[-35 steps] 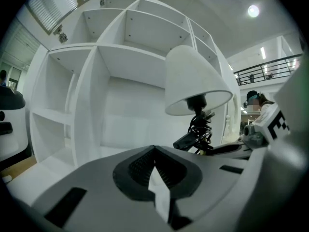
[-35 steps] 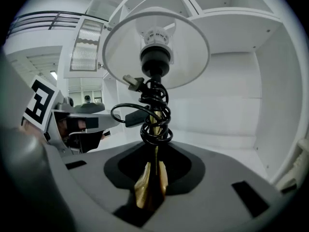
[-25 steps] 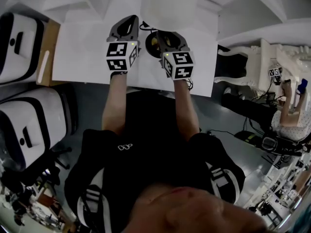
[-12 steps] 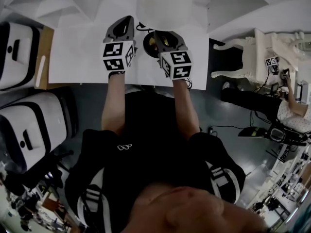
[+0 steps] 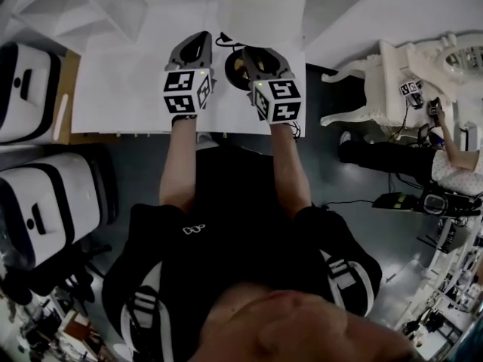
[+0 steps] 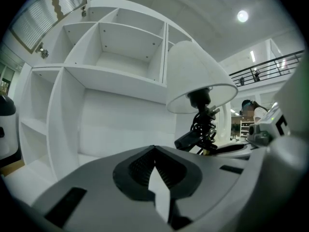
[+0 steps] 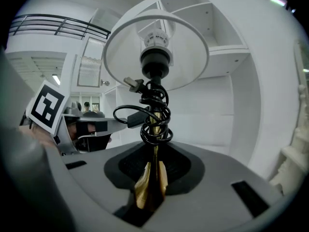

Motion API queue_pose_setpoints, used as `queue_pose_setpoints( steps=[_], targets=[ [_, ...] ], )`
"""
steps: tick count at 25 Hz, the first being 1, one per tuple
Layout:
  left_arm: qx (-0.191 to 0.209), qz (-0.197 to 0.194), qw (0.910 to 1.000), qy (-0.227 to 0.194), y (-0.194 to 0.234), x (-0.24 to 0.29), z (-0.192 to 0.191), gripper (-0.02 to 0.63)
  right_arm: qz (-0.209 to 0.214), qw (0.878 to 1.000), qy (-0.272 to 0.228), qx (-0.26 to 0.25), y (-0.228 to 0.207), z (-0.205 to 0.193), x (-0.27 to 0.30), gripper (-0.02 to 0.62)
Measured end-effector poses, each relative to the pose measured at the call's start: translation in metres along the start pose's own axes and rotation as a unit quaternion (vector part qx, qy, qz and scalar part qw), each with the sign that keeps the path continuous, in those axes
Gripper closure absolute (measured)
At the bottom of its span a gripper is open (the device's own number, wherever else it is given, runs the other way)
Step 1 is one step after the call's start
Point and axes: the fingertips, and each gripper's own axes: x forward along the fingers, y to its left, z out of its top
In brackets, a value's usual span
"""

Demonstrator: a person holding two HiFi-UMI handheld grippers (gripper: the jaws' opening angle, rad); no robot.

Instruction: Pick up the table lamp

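White shelving [image 6: 116,79], grey floor [image 5: 355,232], perhaps a chair [image 5: 389,66].

Lamp [image 7: 155,57] upright in right tool [image 7: 153,173]; white shade; cord-wound brass stem; base probably dark.

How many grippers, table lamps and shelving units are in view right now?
grippers: 2 (left gripper, right gripper)
table lamp: 1
shelving unit: 1
total: 4
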Motion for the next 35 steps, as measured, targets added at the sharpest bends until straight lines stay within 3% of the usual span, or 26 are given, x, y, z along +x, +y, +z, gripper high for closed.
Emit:
queue_pose_setpoints(
  steps=[6,12,16,35],
  targets=[
    [0.03,-0.022,0.9993,0.004,-0.043,-0.015,0.014,0.597,-0.014,0.999,-0.03,0.015,-0.015,0.015,-0.035,0.494],
    [0.033,-0.041,0.9985,-0.013,-0.07,-0.026,0.025,0.597,-0.019,0.998,-0.059,0.021,-0.021,0.022,-0.058,0.494],
    [0.033,-0.048,0.9983,-0.011,-0.087,-0.03,0.017,0.597,-0.029,0.998,-0.051,0.015,-0.028,0.014,-0.069,0.494],
    [0.029,-0.054,0.998,-0.014,-0.102,-0.033,0.013,0.597,-0.05,0.996,-0.066,0.015,-0.042,0.019,-0.091,0.497]
  ],
)
